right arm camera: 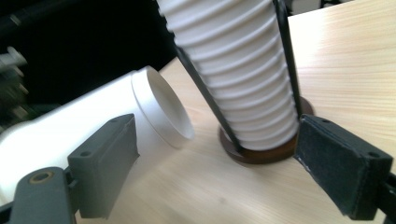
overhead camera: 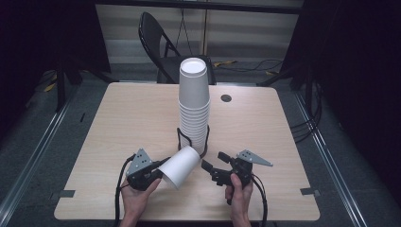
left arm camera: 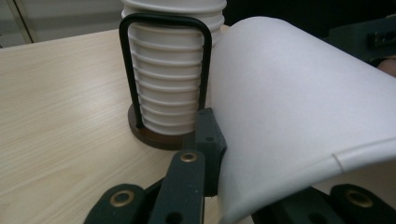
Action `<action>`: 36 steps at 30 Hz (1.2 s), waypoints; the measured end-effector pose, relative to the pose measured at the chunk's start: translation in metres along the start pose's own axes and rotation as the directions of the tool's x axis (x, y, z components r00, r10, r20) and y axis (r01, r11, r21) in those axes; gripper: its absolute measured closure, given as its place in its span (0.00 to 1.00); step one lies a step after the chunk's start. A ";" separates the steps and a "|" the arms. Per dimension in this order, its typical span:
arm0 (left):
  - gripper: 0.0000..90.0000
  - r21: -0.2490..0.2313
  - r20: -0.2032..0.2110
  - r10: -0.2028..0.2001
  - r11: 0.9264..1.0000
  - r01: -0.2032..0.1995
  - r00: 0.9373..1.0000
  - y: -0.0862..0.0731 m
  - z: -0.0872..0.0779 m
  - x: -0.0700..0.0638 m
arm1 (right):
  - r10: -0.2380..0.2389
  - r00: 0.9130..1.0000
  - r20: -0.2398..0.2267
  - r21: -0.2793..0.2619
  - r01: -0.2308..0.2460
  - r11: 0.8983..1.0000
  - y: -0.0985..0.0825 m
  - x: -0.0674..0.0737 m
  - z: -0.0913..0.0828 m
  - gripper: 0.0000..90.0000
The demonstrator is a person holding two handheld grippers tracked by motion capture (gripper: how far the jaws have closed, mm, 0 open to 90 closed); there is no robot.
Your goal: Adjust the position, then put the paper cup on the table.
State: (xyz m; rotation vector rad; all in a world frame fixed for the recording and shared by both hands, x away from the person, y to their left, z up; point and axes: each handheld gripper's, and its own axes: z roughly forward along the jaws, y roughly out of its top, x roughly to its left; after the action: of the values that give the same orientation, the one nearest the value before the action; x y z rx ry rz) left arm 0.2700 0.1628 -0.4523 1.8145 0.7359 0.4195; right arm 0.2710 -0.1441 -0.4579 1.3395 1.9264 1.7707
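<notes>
Paper cup lies tipped on its side near the front of the bench, gripped at its rim end by the left gripper, its closed base pointing up and far toward the stack of cups that stands in a black wire holder at the middle. From the high view, the right gripper sits just right of the cup with its fingers spread and nothing between them. The cup's base is already close to the holder, so a careless swing could knock the tall stack, which leans a little and looks easy to topple.

From the left gripper view, the fingers are clenched on the cup wall near the rim. The paper is thin, and a hard squeeze there may crease or flatten it, which I judge would make it jam when nested. The holder's wire loop stands just beyond, ready to catch the cup.

From the right gripper view, the released fingers frame the cup's base on the left and the holder's brown foot on the right. If this gripper closes or pushes forward now, it could strike the wire or shove the holder along the bench.
</notes>
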 end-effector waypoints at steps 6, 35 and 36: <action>0.96 0.047 -0.013 0.015 0.999 -0.014 1.000 0.004 -0.002 0.003 | -0.163 0.986 0.033 0.025 0.162 0.986 -0.007 0.007 0.002 0.15; 0.96 0.297 0.056 0.002 0.955 -0.019 0.998 0.028 0.009 0.015 | -0.618 0.786 -0.014 0.159 0.612 0.774 -0.029 0.044 0.012 0.15; 0.96 0.301 0.059 -0.010 0.954 -0.009 0.998 0.029 0.010 0.015 | -0.632 0.775 -0.008 0.163 0.625 0.764 -0.030 0.045 0.013 0.15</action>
State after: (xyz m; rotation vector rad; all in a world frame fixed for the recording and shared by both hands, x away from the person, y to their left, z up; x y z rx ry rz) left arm 0.2951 0.1589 -0.4295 2.1030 0.7916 0.2604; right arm 0.2398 -0.0994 -0.4688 0.6165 2.1726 1.2556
